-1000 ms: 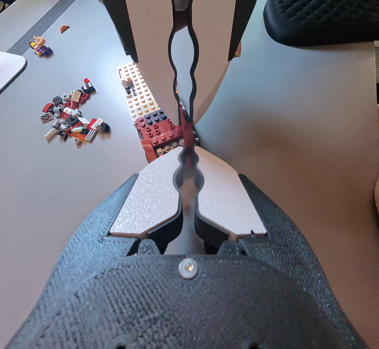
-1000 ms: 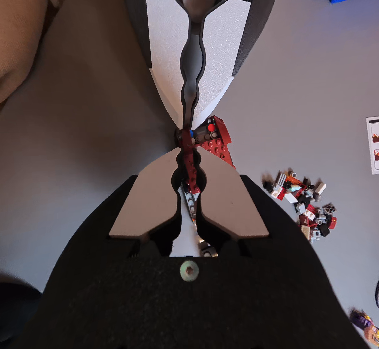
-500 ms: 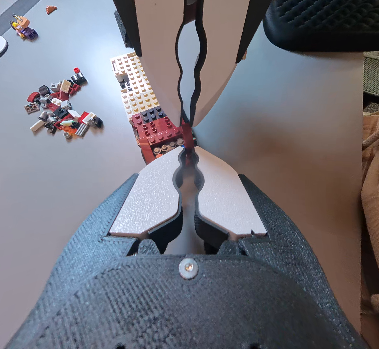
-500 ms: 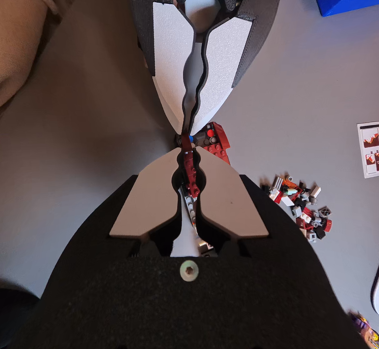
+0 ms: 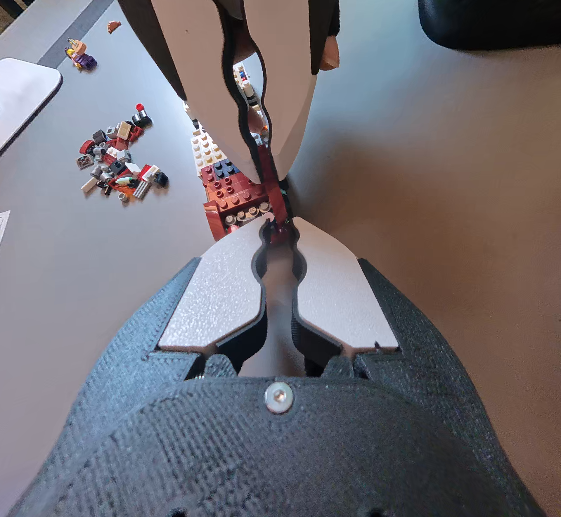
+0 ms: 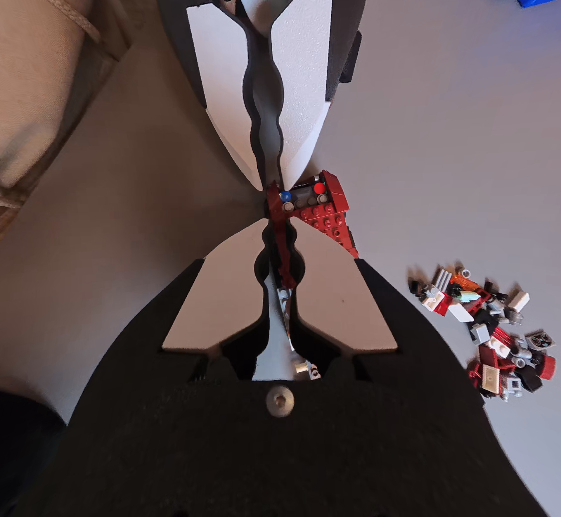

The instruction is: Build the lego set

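If the right gripper [image 6: 279, 223], pinching the dark red side wall [image 6: 280, 244] of the brick model [image 6: 315, 208], twists, the wall may snap off, because the left gripper [image 5: 280, 221] is slightly spread at the model's end near the tabletop [image 5: 425, 229] middle.

Dark-red brick model [image 6: 315, 211] on table [image 6: 440, 138]

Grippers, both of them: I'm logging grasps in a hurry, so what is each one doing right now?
Left gripper: jaws slightly apart at the dark red edge of the brick model; grip cannot be told.
Right gripper: closed on that model's dark red side wall.
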The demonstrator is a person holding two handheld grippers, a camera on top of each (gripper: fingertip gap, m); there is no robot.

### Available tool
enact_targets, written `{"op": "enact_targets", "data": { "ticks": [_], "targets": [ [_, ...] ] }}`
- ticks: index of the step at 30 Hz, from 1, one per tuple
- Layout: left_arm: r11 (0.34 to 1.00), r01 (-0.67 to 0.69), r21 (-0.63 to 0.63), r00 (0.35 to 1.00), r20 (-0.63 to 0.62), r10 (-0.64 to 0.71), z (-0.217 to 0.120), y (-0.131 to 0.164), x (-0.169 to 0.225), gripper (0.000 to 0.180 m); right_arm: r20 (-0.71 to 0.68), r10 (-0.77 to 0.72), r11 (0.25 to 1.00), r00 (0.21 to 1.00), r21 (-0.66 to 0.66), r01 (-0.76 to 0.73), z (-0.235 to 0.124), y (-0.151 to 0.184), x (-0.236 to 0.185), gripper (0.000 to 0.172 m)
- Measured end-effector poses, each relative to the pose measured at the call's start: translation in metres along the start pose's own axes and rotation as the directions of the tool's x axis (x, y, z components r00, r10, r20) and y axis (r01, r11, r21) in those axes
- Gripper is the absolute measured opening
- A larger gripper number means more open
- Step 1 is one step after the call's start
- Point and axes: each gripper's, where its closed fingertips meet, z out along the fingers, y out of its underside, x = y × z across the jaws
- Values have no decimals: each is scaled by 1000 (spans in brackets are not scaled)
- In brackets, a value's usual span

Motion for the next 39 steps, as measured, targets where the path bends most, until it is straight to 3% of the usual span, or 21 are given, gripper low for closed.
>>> {"op": "enact_targets", "data": {
  "ticks": [21,39],
  "targets": [
    [1000,-20,1,1000,-7,20,2,-2,-1,8,-24,25,1000,999,-3,-25,-8,-9,3,8],
    [992,121,30,990,-77,-119,1,-2,-3,8,-26,-33,993,999,-112,29,0,-7,4,8]
  ]
}}
